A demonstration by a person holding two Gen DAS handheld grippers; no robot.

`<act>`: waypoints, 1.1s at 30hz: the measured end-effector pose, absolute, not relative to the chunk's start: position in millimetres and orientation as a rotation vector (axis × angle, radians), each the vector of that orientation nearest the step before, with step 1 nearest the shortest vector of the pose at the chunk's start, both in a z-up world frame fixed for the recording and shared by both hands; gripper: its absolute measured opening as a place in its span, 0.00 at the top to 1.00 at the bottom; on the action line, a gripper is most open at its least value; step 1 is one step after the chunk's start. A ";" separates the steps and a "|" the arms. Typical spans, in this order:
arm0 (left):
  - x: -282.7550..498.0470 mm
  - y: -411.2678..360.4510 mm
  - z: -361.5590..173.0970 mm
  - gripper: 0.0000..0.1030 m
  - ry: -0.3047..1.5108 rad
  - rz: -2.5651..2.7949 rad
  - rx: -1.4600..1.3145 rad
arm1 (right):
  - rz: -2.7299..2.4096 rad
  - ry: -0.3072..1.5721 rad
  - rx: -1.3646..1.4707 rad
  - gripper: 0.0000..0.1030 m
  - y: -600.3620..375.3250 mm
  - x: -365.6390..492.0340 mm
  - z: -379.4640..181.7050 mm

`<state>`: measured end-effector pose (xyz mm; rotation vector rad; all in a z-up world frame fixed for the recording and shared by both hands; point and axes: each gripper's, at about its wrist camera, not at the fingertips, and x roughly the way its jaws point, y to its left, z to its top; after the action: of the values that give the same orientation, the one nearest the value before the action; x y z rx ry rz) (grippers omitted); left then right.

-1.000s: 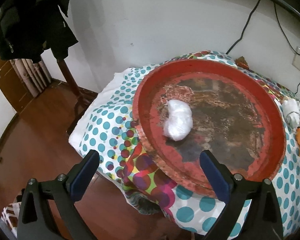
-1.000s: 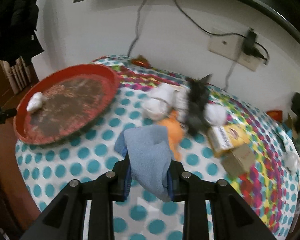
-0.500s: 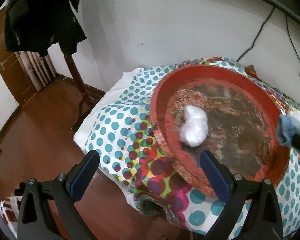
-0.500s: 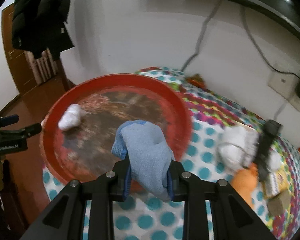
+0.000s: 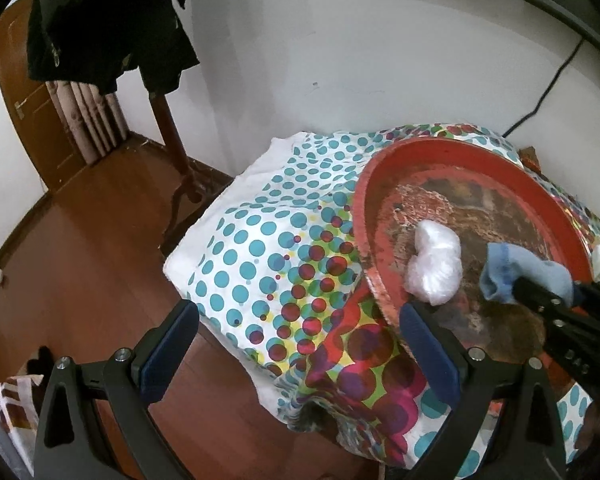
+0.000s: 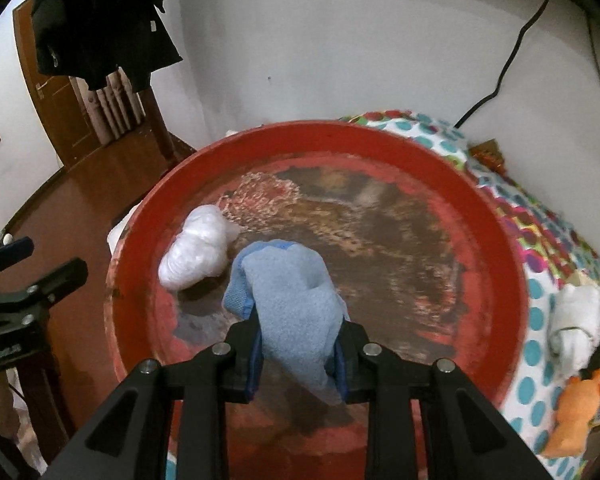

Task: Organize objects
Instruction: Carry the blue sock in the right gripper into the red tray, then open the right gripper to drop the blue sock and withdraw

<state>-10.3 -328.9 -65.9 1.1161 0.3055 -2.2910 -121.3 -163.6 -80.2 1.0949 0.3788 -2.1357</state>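
Since a second ago the right gripper (image 6: 298, 354), clenched on the blue cloth (image 6: 290, 304), has swung over the red tray (image 6: 512, 280), beside the white bundle (image 6: 196, 254), apparently to drop it. Left gripper (image 5: 300, 344) hangs released beside the tray's edge.

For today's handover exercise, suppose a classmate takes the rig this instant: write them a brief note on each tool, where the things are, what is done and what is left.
Right tool: shut on the blue cloth, held above the red tray.
Left tool: open, empty, at the tray's near edge, off the table corner.
Already in the tray: the white plastic bundle, beside the cloth.
On the polka-dot tablecloth, right of the tray: a white soft item and an orange toy.
Done: bundle placed. Left: probably release the cloth into the tray, then fetch the remaining items.
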 end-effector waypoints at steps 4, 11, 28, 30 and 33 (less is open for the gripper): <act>-11.4 -331.5 -69.1 0.02 0.315 -2.287 1.127 | -2.130 0.379 1.113 0.73 -172.8 -123.5 -88.3; -12.7 -332.5 -72.3 0.03 0.324 -2.289 1.140 | -2.150 0.436 1.110 0.61 -174.3 -120.7 -94.3; -17.7 -309.2 -66.2 0.02 0.306 -2.372 1.141 | -2.304 0.260 1.118 0.41 -77.0 -120.5 -56.9; -19.3 -302.7 -65.2 0.02 0.288 -2.387 1.145 | -2.360 0.254 1.132 0.41 -46.8 -125.7 -53.6; -21.8 -292.9 -63.7 0.02 0.260 -2.412 1.151 | -2.452 0.235 1.147 0.41 4.9 -133.8 -49.0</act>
<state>-21.8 -292.9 -63.7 1.1506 0.2604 -2.4121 -133.8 4.9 -49.0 1.1472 0.2354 -2.4521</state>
